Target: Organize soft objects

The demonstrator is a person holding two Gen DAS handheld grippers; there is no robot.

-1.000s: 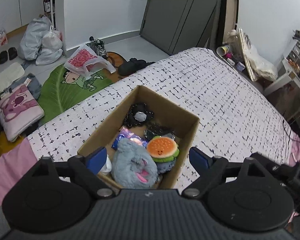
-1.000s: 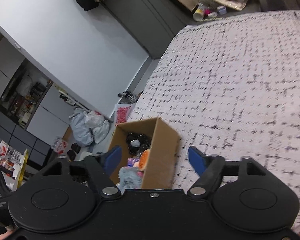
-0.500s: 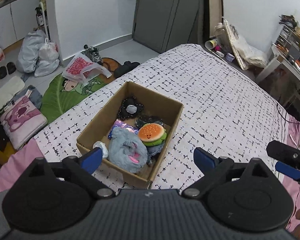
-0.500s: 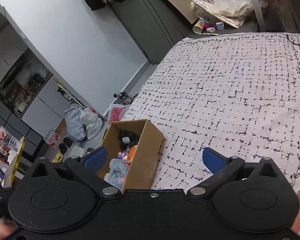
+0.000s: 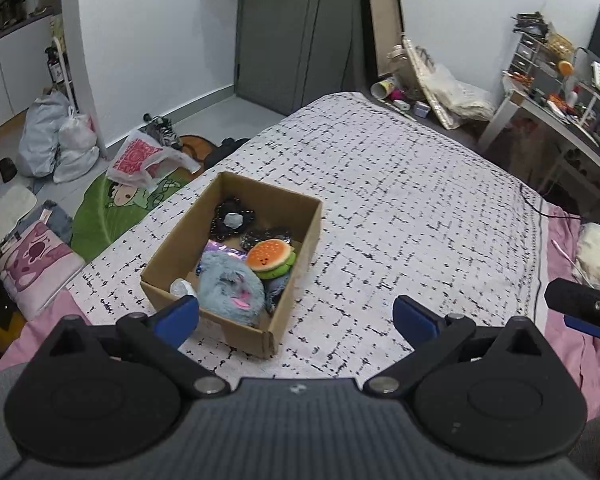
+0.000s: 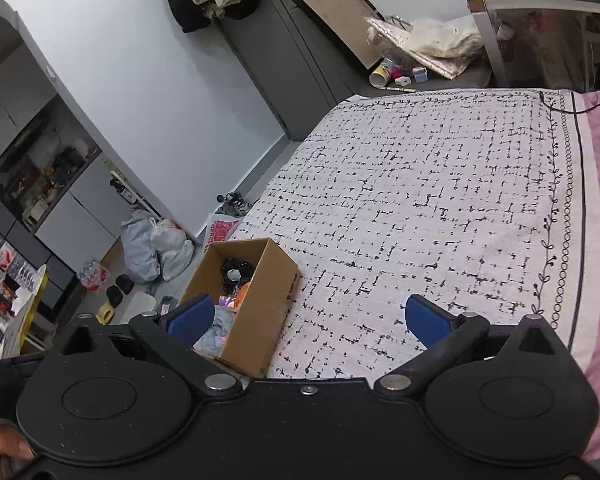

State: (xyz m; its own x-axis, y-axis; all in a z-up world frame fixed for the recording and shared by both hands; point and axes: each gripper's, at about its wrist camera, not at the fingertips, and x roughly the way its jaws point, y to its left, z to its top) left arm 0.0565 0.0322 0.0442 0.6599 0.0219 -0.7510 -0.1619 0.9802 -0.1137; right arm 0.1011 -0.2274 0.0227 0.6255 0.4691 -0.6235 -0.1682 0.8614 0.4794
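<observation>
An open cardboard box [image 5: 172,252] sits on the bed near its left edge. Inside it lie a grey-blue plush [image 5: 230,290], a burger plush [image 5: 270,258], a black frilly piece [image 5: 232,220] and a shiny purple item [image 5: 224,250]. My left gripper [image 5: 296,312] hovers above and short of the box, its jaws opening wide with nothing between them. My right gripper [image 6: 308,316] is open and empty, with the box [image 6: 260,312] low on its left. One of its fingers [image 5: 580,304] shows at the right edge of the left wrist view.
A white bedcover with a black grid pattern [image 5: 400,200] spreads over a pink sheet [image 5: 564,248]. On the floor to the left lie a green mat [image 5: 108,212], plastic bags [image 5: 52,140] and a pink cushion [image 5: 36,264]. A cluttered desk [image 5: 560,120] stands at the right.
Both grippers have drawn back and up from the box, which now looks smaller and farther. Both pairs of jaws have spread wider. The right view has swung to take in more bed.
</observation>
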